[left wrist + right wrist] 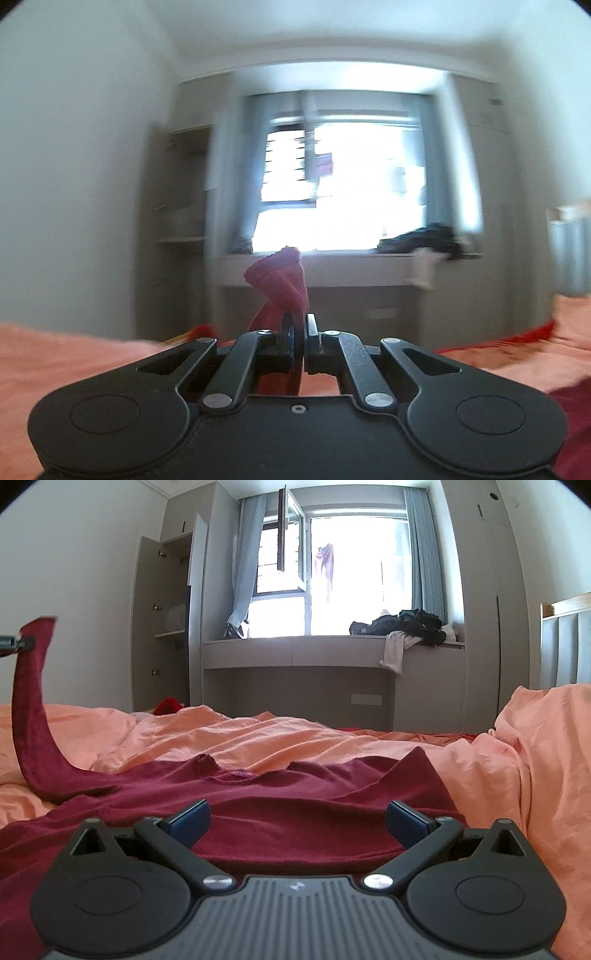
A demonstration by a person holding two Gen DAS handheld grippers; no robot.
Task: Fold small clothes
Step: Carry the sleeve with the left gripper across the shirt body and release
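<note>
A dark red sweater lies flat on the orange bedspread, its neckline facing the window. My left gripper is shut on the cuff of the left sleeve, which sticks up past the pads. In the right wrist view that sleeve rises steeply off the bed at the far left, held high by the left gripper's tip. My right gripper hovers open low over the sweater's body, with nothing between its blue pads.
Beyond the bed stand a grey window bench with a pile of dark clothes, an open wardrobe at left and a headboard at right. A small red item lies at the bed's far edge.
</note>
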